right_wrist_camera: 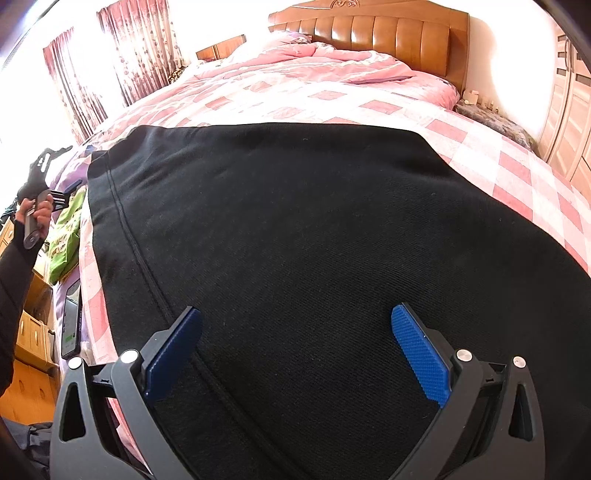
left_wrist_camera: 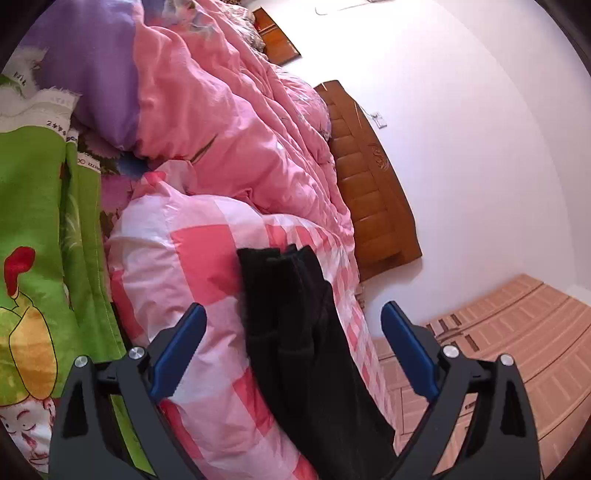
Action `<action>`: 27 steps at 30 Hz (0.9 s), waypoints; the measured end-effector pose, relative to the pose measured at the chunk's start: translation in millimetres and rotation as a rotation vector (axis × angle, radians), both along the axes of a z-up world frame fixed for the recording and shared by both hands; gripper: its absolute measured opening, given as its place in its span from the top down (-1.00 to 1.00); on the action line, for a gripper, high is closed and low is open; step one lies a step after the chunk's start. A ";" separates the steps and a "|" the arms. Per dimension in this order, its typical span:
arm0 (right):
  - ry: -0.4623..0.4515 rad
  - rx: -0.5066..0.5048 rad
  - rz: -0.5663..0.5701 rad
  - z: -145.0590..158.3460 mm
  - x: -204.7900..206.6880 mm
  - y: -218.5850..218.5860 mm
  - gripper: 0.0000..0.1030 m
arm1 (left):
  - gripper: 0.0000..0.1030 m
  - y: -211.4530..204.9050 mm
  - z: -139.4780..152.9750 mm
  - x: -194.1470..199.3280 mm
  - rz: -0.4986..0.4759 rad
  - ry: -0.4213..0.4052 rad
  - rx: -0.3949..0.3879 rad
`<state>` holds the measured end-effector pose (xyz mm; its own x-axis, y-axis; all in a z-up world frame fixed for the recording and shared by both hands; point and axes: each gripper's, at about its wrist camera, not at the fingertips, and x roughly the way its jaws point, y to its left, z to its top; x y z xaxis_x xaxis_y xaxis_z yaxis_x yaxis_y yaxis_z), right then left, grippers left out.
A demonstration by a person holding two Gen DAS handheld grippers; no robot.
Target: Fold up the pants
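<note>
Across the checked quilt (right_wrist_camera: 491,147) lie the black pants (right_wrist_camera: 295,240), soft and limp; grip a hemmed edge. Left gripper (left_wrist_camera: 293,317) and right gripper (right_wrist_camera: 297,325) both gape wide, holding nothing.

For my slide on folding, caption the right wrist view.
Open right gripper poised over black pants spread flat on the pink checked bedspread.

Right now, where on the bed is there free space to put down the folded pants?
The checked blanket is bare between the far edge of the black pants and the crumpled pink quilt near the headboard, and also in a strip on the right. The left edge is crowded: green cloth, a phone.
</note>
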<state>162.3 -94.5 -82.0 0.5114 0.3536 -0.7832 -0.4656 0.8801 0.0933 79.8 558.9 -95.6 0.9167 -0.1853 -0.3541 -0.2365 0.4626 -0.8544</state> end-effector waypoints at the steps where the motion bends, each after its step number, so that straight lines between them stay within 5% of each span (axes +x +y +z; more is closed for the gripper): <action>1: 0.000 0.001 0.000 0.1 -0.3 0.0 -0.92 | -0.85 -5.3 3.5 4.1 -0.020 0.002 0.021; 11: 0.001 0.009 -0.001 0.7 -0.1 -1.8 -0.92 | -0.83 -39.2 -18.5 60.7 -0.131 0.157 0.115; 13: 0.001 0.008 0.000 0.8 0.2 -1.6 -0.92 | -0.45 -39.6 -14.2 60.2 -0.162 0.111 0.068; 15: 0.000 0.004 0.000 0.6 0.0 -1.3 -0.92 | -0.24 -43.5 -3.8 61.3 -0.145 0.114 0.128; 18: -0.002 0.004 -0.001 0.1 -0.6 -1.5 -0.92 | -0.26 -37.0 -22.3 76.6 -0.141 0.204 0.097; 23: 0.000 0.014 -0.001 0.5 -0.3 -2.3 -0.92 | -0.31 -37.6 -31.3 72.3 -0.159 0.149 0.081; 27: -0.001 0.008 0.000 0.8 -0.3 -2.0 -0.92 | -0.73 -37.4 -26.8 81.0 -0.243 0.091 0.039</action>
<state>162.1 -96.5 -81.2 0.5121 0.3598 -0.7799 -0.4658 0.8793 0.0998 160.8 521.4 -122.5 0.8111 -0.3805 -0.4443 -0.1896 0.5476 -0.8150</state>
